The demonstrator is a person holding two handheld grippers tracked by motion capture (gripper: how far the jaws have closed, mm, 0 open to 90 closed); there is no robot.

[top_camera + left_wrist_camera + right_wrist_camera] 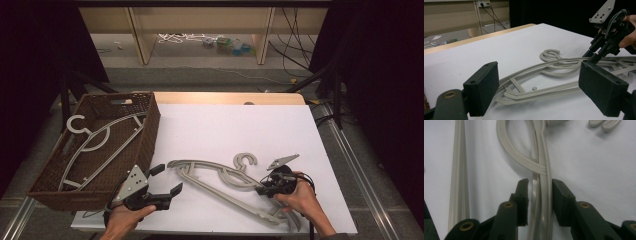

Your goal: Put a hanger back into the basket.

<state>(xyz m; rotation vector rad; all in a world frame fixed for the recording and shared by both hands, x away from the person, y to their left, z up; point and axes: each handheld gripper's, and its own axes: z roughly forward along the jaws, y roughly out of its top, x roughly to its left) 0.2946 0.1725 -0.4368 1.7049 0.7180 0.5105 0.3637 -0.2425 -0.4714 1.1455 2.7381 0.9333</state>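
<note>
- Two grey plastic clothes hangers (220, 177) lie stacked on the white table top (225, 130) in the high view, their hooks pointing toward the far edge and their long bars running down to the right.
- At the left of this view, a brown woven basket (150, 132) sits at the table's left edge, holding more grey hangers (95, 145).
- The left gripper (166, 180), held in the person's left hand (122, 222), hovers just beside the basket's near corner. Its black jaws are spread wide with nothing between them, pointing toward the stacked hangers.
- The right gripper (260, 189), held in the person's right hand (300, 197), is down on the right shoulder of the stacked hangers.
- In the left gripper view, the two black pads (482, 88) stand far apart in the foreground, above the table. The stacked hangers (544, 75) lie just beyond them.
- Farther off at the upper right of that view, the right gripper (596, 53) comes down onto the hangers' arm, a grey plate on its top.
- In the right gripper view, the right gripper (540, 200) has its jaws either side of the hangers' doubled arm (541, 170). The right pad lies against the plastic; the left pad is very near it, and I cannot tell whether it touches.
- The hanger arm runs up between the pads and crosses a curved loop just past them.
</note>
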